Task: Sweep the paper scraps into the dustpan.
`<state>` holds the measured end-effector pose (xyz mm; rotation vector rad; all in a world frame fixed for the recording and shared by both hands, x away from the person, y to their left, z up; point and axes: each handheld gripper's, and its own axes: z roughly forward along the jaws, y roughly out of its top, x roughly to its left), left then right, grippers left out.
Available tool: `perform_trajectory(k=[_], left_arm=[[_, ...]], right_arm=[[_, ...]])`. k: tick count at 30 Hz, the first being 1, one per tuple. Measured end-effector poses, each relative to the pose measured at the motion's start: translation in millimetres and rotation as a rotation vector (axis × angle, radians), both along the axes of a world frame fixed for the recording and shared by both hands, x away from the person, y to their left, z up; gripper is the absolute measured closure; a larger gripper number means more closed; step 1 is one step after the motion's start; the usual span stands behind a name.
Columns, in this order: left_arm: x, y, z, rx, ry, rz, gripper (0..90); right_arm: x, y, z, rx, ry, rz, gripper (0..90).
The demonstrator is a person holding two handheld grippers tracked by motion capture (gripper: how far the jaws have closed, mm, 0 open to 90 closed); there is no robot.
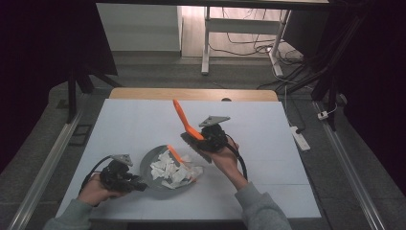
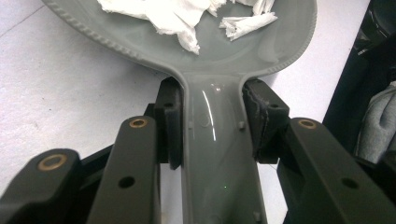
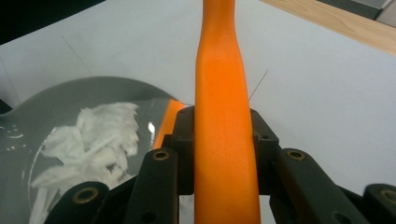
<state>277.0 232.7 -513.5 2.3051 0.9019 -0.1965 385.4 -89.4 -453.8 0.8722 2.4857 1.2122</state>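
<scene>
White sheeting covers my table (image 1: 143, 124), with a strip of bare wood along its far edge and, beyond that, a grey floor where a white desk frame (image 1: 207, 43) stands among loose cables; a white power strip (image 1: 299, 138) lies on the floor off the table's right side. I can read no brand, label or writing anywhere, on the tools or on the tableware. My left gripper (image 1: 136, 184) sits low at the near left, its jaws clamped on the handle of the grey dustpan (image 1: 151, 165), and the left gripper view shows both pads pressed against that handle's sides, with the pan's beaded rim just ahead. Torn white paper scraps (image 1: 172, 170) are heaped in the pan, some spilling over its right edge onto the sheeting. My right gripper (image 1: 201, 141) is held above the table just right of the pan, jaws closed tight on the orange brush handle (image 1: 182, 117), which slants up and away toward the far side. Nothing stands between the brush and the pan except the scraps themselves.
</scene>
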Motion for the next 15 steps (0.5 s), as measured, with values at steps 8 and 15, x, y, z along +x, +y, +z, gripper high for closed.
perform_trajectory(k=[8,15], left_arm=[[-1.3,0.0,0.1,0.000,0.002,-0.003,60.9],[-2.7,-0.9,0.2,0.002,0.002,-0.007,60.9]], right_arm=[[-8.0,-36.2,-4.1,0.008,0.021,-0.087,70.2],[-10.1,-51.4,-16.0,-0.004,0.043,-0.134,70.2]])
